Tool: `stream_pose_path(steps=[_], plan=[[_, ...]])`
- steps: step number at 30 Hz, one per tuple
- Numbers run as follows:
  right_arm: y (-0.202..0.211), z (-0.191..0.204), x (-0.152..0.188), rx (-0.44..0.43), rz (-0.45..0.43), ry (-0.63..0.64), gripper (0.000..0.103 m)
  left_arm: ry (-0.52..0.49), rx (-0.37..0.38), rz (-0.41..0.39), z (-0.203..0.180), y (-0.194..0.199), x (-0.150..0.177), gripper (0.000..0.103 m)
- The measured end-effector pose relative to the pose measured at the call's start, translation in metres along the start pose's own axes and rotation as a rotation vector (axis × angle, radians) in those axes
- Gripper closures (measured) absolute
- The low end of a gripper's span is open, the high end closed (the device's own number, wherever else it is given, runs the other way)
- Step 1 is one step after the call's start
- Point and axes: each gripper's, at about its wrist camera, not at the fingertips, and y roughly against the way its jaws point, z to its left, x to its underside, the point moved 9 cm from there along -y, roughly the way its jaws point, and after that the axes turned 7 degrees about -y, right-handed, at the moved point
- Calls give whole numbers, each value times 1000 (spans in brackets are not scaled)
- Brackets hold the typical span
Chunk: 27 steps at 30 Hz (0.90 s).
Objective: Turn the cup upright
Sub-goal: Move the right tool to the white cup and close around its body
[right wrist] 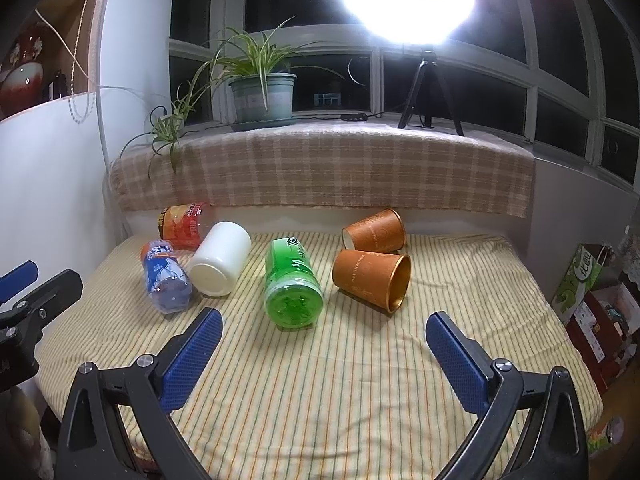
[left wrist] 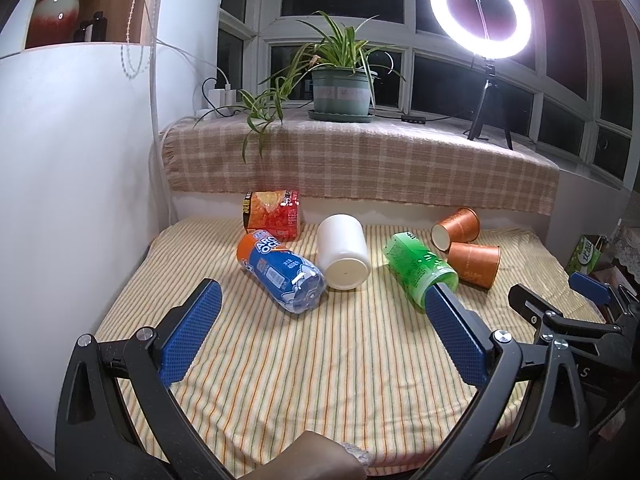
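Hovering both grippers spread and empty over the striped table (right wrist: 320, 380), I am judging this as the approach step, nothing gripped yet. My right gripper (right wrist: 324, 354) is facing the nearer orange cup (right wrist: 370, 276), lying on its side, mouth toward me, touching a second orange cup (right wrist: 376, 232). My left gripper (left wrist: 320, 334) is waiting. Next I am needing to close across its wall gently, since thin paper likely crushes.

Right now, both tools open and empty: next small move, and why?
Probably ease the right tool forward toward the nearer orange cup. It lies on its side, mouth facing the camera, just ahead; the left tool faces the white cup instead.
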Motion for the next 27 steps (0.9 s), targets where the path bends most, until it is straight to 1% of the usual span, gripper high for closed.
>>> stream_pose_path(steps=[5, 11, 20, 24, 27], plan=[[-9, 11, -5, -31, 22, 17, 0, 20, -16, 9, 16, -5, 5, 0], [-32, 33, -16, -90, 75, 43, 0, 48, -48, 28, 40, -4, 15, 0], [-85, 73, -35, -189, 199, 55, 0, 75, -113, 76, 87, 1, 41, 0], [-108, 94, -41, -203, 244, 101, 0, 88, -137, 91, 102, 6, 53, 0], [-128, 111, -41, -218, 301, 113, 0, 101, -157, 103, 113, 10, 60, 0]])
